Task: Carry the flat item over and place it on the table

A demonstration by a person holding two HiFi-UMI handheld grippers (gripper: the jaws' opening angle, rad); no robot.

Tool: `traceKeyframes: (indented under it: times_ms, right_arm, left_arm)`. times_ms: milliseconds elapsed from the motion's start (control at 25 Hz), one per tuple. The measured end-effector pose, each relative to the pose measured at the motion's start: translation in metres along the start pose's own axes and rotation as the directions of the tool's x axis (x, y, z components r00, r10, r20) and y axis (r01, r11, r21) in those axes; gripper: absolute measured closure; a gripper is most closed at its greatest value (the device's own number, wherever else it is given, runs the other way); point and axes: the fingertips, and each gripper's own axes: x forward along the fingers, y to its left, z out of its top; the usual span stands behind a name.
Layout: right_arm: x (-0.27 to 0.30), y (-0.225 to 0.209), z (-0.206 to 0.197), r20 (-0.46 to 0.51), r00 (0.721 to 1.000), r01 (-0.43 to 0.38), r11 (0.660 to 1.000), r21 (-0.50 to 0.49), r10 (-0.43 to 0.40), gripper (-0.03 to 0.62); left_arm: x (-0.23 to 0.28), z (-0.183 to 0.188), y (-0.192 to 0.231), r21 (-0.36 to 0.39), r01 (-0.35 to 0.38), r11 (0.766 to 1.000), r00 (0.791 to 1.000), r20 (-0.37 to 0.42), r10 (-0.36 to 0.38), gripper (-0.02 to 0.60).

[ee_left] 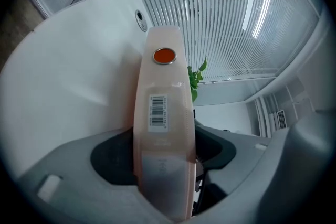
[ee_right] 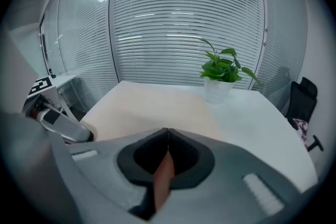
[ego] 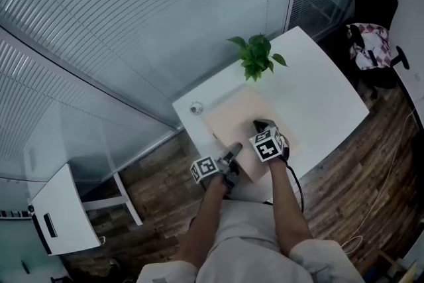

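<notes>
A flat pale peach board [ego: 240, 121] is over the near left part of the white table [ego: 321, 99]; whether it rests on the tabletop I cannot tell. My left gripper [ego: 230, 156] is shut on the board's near left edge. In the left gripper view the board [ee_left: 164, 113] runs edge-on out of the left gripper [ee_left: 165, 168], showing a barcode label and an orange round sticker [ee_left: 164, 55]. My right gripper [ego: 265, 126] is shut on the board's near right edge. The right gripper [ee_right: 167, 157] pinches that edge, and the board [ee_right: 157, 105] spreads ahead towards the plant.
A potted green plant [ego: 257, 57] stands at the table's far edge, just beyond the board. A round grommet [ego: 195, 107] sits at the table's left corner. A glass wall with blinds lies behind. A black chair [ego: 372, 30] stands right, a white cabinet [ego: 59, 215] lower left.
</notes>
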Motion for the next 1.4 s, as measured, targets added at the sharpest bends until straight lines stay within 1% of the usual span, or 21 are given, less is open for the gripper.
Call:
traceKeyframes:
  times_ms: [240,360,520,640,720,840,920,960,1000,1080,1200,1320,1400]
  right_arm:
    - [0.001,0.001,-0.001,-0.001,1.000,0.011,1.000,-0.022,-0.011,0.592]
    - [0.002,0.001,-0.003,-0.005,1.000,0.026,0.999,-0.027,-0.026,0.592]
    - [0.004,0.005,-0.007,-0.006,0.999,0.040,0.999,-0.022,-0.040,0.592]
    - [0.002,0.009,-0.011,-0.002,0.999,0.052,0.998,-0.029,-0.052,0.592]
    - [0.002,0.008,-0.011,-0.003,0.998,0.065,0.998,-0.023,-0.065,0.592]
    - [0.001,0.003,-0.015,-0.009,0.996,0.094,0.996,0.007,-0.094,0.592]
    - [-0.001,0.001,-0.015,-0.007,0.995,0.099,0.995,0.025,-0.099,0.592]
    - [-0.003,0.000,-0.014,-0.003,0.995,0.097,0.995,0.033,-0.097,0.592]
    - [-0.004,0.000,-0.014,0.002,0.996,0.093,0.995,0.042,-0.093,0.592]
    - [-0.008,0.000,-0.014,0.006,0.996,0.086,0.994,0.070,-0.087,0.592]
    - [-0.020,-0.002,-0.026,-0.013,0.994,0.108,0.984,0.143,-0.107,0.592]
    - [-0.032,0.000,-0.039,-0.029,0.992,0.128,0.972,0.196,-0.124,0.592]
    - [-0.038,0.001,-0.042,-0.014,0.991,0.133,0.971,0.201,-0.133,0.592]
  left_arm:
    - [-0.007,-0.007,0.006,0.016,-0.044,0.999,0.998,-0.042,0.045,0.285]
    - [-0.010,-0.009,0.009,0.022,-0.058,0.998,0.997,-0.045,0.059,0.285]
    - [-0.021,-0.009,0.016,0.061,-0.097,0.993,0.994,-0.047,0.100,0.282]
    - [-0.028,-0.012,0.020,0.070,-0.111,0.991,0.992,-0.053,0.114,0.281]
    - [-0.032,-0.007,0.016,0.099,-0.118,0.988,0.992,-0.037,0.122,0.281]
    - [-0.035,0.006,-0.001,0.151,-0.084,0.985,0.996,0.015,0.082,0.282]
    - [-0.037,0.013,-0.014,0.221,-0.076,0.972,0.997,0.040,0.069,0.282]
    - [-0.039,0.015,-0.020,0.272,-0.083,0.959,0.996,0.046,0.073,0.282]
    - [-0.040,0.017,-0.026,0.328,-0.093,0.940,0.995,0.051,0.081,0.282]
    - [-0.044,0.019,-0.039,0.440,-0.108,0.891,0.994,0.061,0.090,0.284]
    - [-0.050,0.023,-0.059,0.584,-0.123,0.802,0.992,0.077,0.096,0.284]
    - [-0.054,0.024,-0.072,0.679,-0.132,0.722,0.991,0.083,0.103,0.284]
    - [-0.055,0.025,-0.076,0.738,-0.141,0.660,0.990,0.084,0.117,0.284]
